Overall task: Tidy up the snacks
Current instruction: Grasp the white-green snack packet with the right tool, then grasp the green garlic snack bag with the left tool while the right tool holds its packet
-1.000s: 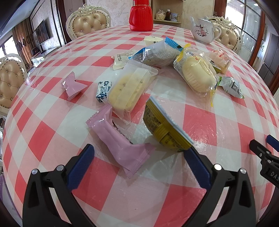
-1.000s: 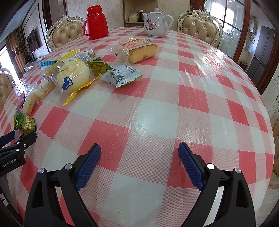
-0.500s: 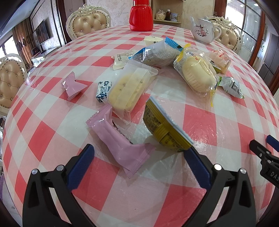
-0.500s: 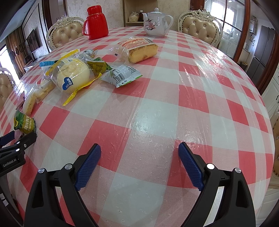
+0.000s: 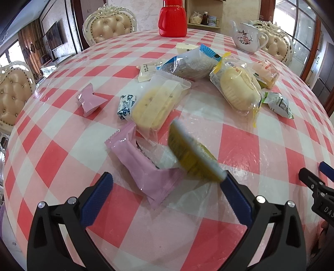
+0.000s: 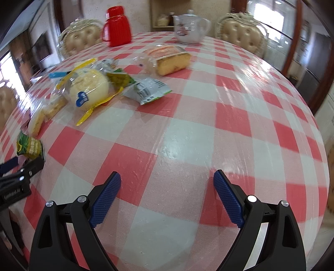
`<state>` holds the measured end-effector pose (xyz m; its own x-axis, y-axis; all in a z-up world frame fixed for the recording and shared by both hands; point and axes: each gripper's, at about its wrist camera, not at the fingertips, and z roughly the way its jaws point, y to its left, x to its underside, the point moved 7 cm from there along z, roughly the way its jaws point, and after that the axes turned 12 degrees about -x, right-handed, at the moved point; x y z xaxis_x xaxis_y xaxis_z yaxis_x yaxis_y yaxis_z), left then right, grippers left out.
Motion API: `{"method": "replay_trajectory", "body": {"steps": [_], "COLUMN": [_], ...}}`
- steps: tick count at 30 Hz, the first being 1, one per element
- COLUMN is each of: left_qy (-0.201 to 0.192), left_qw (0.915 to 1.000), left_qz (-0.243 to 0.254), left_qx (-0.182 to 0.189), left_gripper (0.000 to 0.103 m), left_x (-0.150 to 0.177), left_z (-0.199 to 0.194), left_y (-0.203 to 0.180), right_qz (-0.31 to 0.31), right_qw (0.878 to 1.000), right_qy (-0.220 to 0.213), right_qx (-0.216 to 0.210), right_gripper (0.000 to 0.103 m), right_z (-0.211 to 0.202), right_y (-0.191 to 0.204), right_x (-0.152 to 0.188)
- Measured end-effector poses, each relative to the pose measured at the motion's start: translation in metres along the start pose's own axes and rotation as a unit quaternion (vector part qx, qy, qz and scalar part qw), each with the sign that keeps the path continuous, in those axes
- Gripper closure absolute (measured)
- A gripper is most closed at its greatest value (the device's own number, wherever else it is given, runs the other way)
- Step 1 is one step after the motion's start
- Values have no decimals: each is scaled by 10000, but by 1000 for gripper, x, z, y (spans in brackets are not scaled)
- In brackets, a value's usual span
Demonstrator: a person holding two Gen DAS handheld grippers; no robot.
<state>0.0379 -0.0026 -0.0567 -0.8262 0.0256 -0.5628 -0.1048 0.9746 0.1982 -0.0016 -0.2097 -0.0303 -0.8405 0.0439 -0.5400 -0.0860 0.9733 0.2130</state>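
My left gripper (image 5: 167,183) stands wide open over the checked table (image 5: 261,143), nothing clamped. Its right blue pad (image 5: 234,198) sits at the near end of the yellow-green packet (image 5: 192,154); that packet is blurred and tilted, and I cannot tell whether the pad touches it. The long pink packet (image 5: 144,168) lies between the two fingers, partly under the clear cake wrapper (image 5: 156,104).

My right gripper (image 6: 167,183) is equally wide open above bare cloth, holding nothing. Its view is smeared, so print on the wrappers is unreadable.

Snacks lie in a loose cluster toward the middle of the table:
- round yellow bun (image 5: 238,89) in a clear bag
- green-white sachet (image 5: 277,104) just beside it
- sliced cake pack (image 6: 171,57) further back, mostly hidden behind the bun in the left view
- small pink packet (image 5: 89,100) apart at the left
- small blue-white sweet (image 5: 125,106) touching the cake wrapper

The red flask (image 5: 172,17) is cut off at the top. The teapot (image 5: 247,37) stands near the far edge.
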Motion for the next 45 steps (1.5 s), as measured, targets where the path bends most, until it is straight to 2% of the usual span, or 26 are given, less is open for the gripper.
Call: {"method": "replay_trajectory", "body": {"steps": [3,7,11,15,16,18,19,22,25,28,31,34,38,41,45], "left_qy": [-19,-72,-102,-143,-147,-145,-142,-139,-165,-213,-228,-133,-171,-419,-791], "left_qw": [10000,9999,9997,9985,9983,9978,9977,9972,9928,9894,9897,9906,9920,9913,9841], "left_qz": [55,46,-19,-153,-184,-196,-199,-217,-265,-179,-198,-287,-283,-258,-354], "left_qx": [80,101,221,497,535,618,636,707,1159,1425,1396,1333,1220,1225,1553], "left_gripper": [1,1,1,1,1,1,1,1,1,1,1,1,2,10,10], "left_x": [1,4,6,6,6,6,5,5,8,16,20,18,6,-2,-9], "left_z": [-1,-2,-4,-8,-8,-9,-9,-10,-17,-26,-29,-26,-21,-26,-48], "left_y": [2,4,7,12,13,13,13,13,13,11,10,8,-3,-8,11], "right_qz": [90,31,-555,-893,-905,-868,-807,-628,-454,-231,142,363,744,798,886], "right_qw": [9994,9986,9975,9954,9951,9942,9945,9944,9923,9870,9796,9779,9692,9659,9618], "right_qy": [-112,-142,-134,89,63,-18,-79,-459,-753,-1036,-1234,-1285,-1428,-1520,-1580], "right_qx": [-307,-509,-418,-322,-393,-634,-662,-716,-875,-1209,-1579,-1609,-1865,-1936,-2053], "right_gripper": [16,16,16,18,20,46,52,53,53,53,53,53,53,53,52], "right_z": [2,25,52,75,74,65,59,31,-1,-25,-33,-32,-34,-37,-39], "right_y": [-7,-9,3,6,5,4,1,-5,-3,1,0,-6,-19,-20,-23], "right_x": [-12,-49,-90,-105,-105,-98,-95,-84,-67,-49,-37,-32,-32,-30,-30]}}
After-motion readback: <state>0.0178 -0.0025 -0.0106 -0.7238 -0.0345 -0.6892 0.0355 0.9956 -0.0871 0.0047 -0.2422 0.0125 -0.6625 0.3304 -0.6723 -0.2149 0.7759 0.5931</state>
